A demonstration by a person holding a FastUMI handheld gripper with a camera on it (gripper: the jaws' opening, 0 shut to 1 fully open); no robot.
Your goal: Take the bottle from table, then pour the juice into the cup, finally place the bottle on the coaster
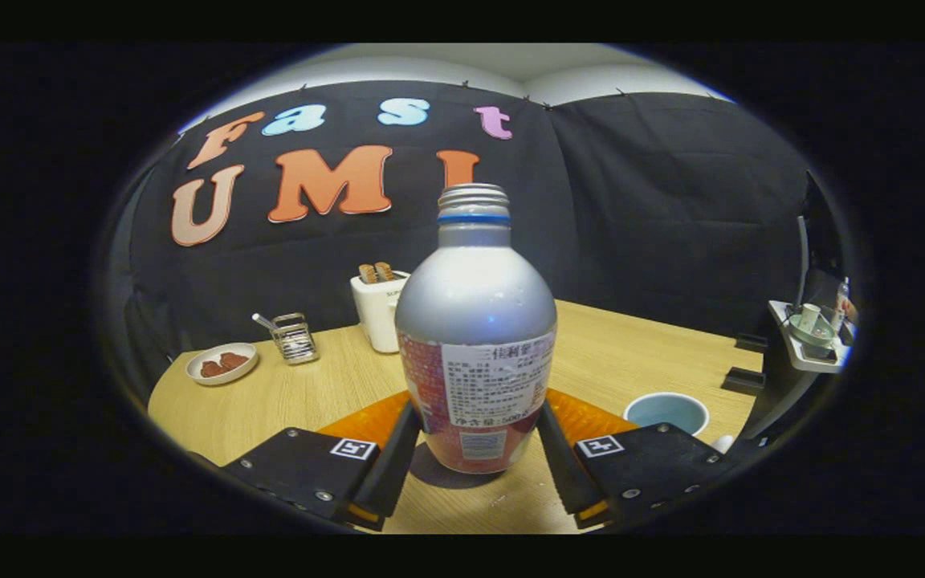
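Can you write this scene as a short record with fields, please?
main object: silver bottle, upright, cap off, standing on the wooden table
tool: one finger on each side of the bottle's base, touching it
orange coaster: behind the bottle, partly hidden by it and by the fingers
cup: light blue inside, past the coaster, on the finger side with the cross-marked tag
far side of table: white toaster with toast, wire rack, small plate with brown food
task stage: bottle not yet lifted
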